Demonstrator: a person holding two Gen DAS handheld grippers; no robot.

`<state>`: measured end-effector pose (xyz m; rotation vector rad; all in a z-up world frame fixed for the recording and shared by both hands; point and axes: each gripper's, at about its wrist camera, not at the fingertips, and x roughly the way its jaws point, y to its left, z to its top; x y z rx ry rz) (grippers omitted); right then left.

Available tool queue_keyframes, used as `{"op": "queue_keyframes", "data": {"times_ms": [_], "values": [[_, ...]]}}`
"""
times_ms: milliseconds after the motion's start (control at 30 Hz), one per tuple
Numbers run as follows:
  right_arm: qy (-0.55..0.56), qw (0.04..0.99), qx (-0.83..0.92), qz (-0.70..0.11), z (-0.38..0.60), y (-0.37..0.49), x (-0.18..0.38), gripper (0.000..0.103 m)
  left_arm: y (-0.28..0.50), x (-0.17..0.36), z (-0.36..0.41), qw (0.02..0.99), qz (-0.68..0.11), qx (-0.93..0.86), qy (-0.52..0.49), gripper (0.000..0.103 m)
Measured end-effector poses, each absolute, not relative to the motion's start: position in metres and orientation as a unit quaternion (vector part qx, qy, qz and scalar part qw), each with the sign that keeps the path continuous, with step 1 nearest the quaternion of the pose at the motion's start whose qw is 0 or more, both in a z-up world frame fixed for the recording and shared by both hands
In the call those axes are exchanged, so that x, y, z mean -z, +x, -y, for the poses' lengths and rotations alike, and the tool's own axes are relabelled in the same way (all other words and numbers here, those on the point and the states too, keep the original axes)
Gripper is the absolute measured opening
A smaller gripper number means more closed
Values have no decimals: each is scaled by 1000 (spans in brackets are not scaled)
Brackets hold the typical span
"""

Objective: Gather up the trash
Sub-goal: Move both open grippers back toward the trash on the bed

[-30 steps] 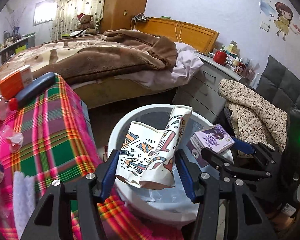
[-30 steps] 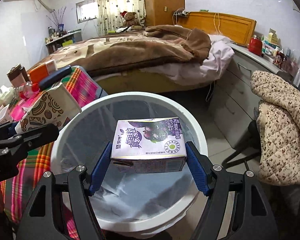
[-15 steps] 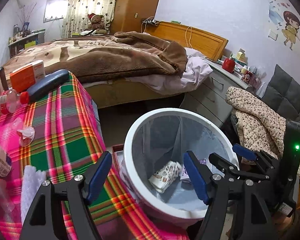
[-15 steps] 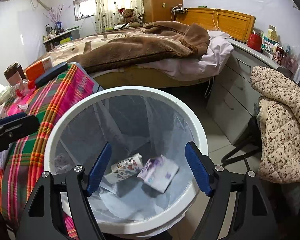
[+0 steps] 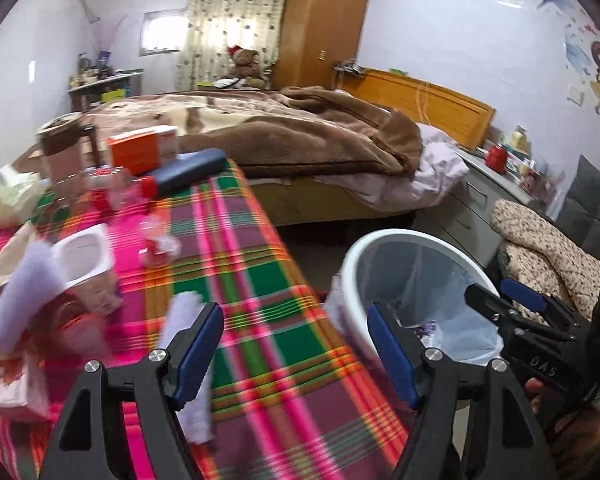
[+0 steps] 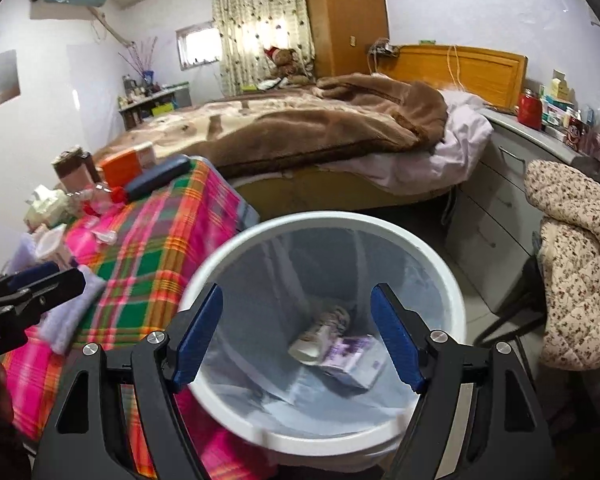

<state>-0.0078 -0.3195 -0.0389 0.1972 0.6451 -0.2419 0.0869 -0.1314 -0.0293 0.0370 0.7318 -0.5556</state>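
Two pieces of trash lie at the bottom of the white bin (image 6: pixel 440 264): a purple carton (image 6: pixel 350 358) and a patterned cup (image 6: pixel 326 330), touching. Right gripper (image 6: pixel 298 334) hangs over the bin mouth, jaws wide, nothing held. Left gripper (image 5: pixel 296 350), also wide and empty, sits over the plaid tablecloth (image 5: pixel 236 264) near its bin-side edge; the bin stands just beside the table. One white tub (image 5: pixel 86 254) sits among blurred clutter.
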Motion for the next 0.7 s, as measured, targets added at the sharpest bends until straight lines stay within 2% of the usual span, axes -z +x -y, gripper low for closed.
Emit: {"op": "queue_keyframes", "data": {"times_ms": [233,367,700], "values": [[90,952,77,-284,286,1,36,78,78,25,80,915,-335,224,22,74],[91,951,39,-294,266,11,37,78,75,23,50,921,-330,206,8,78],[52,948,-43,-311,206,31,39,78,78,31,-36,933,-335,126,-19,79]]}}
